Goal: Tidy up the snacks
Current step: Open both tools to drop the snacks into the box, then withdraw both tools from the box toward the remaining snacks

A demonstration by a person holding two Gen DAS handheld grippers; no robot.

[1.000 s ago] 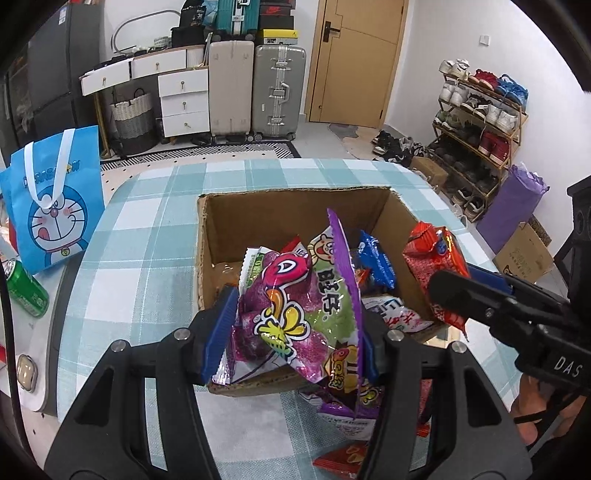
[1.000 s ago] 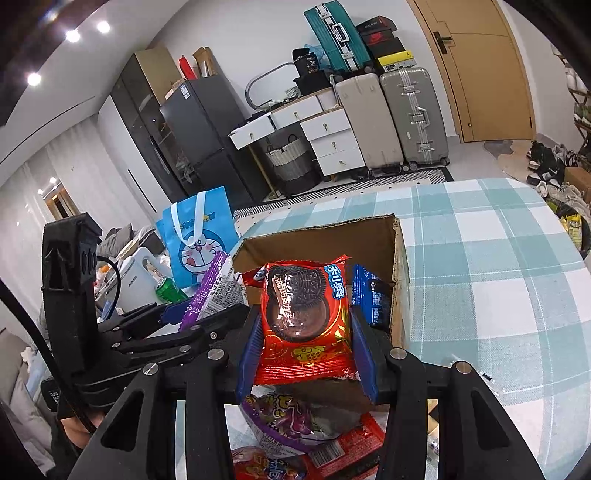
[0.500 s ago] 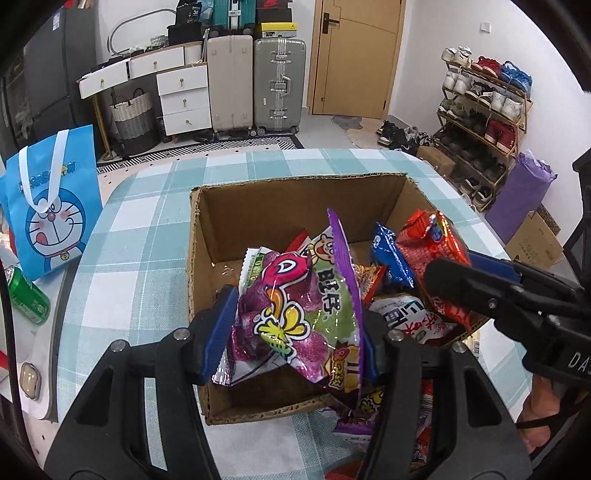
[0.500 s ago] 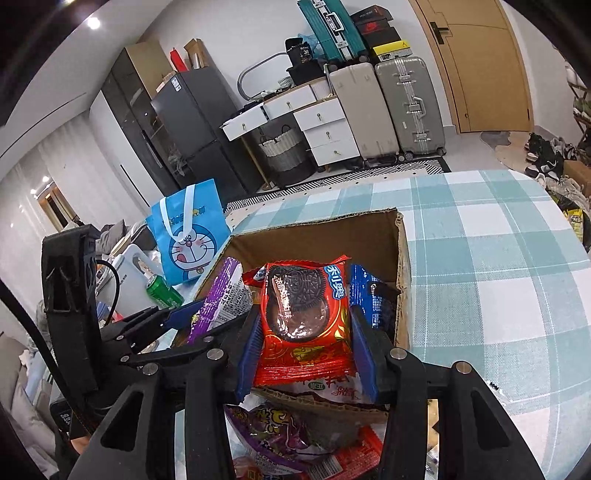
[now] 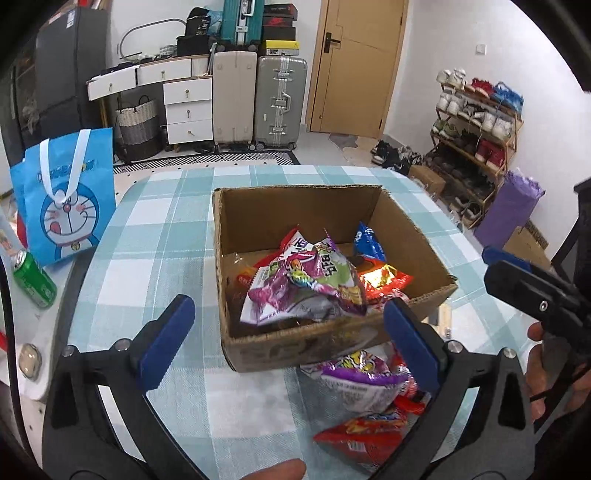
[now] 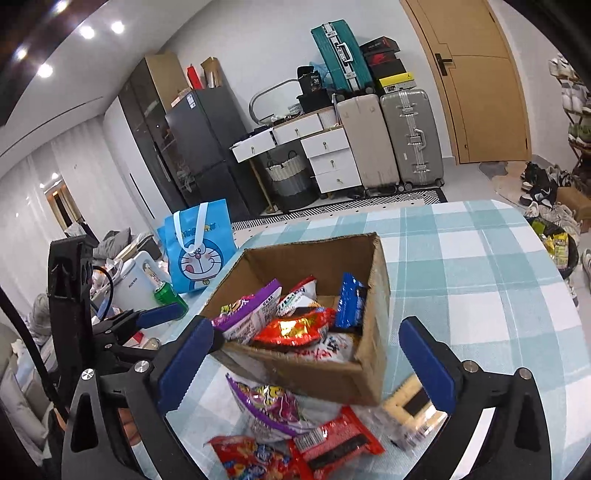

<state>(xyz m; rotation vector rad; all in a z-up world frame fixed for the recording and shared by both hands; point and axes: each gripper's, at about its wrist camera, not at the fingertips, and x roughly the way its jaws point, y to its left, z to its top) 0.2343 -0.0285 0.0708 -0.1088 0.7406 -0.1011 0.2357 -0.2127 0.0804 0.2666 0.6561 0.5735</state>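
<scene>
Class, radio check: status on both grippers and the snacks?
Both jaws opening, nothing between them. Cardboard box holds dropped packets; several snack packets left on table. Nothing in the way.

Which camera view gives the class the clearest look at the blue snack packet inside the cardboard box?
The right wrist view: the blue snack packet stands upright against the wall of the cardboard box, its side fully shown. In the left wrist view the same packet sits farther off, its lower part hidden by other snacks.

light: bright, ceiling spots (image 6: pixel 86 31) | glare: red packet (image 6: pixel 295 326) | edges: fisheye-warped, dark vignette
</scene>
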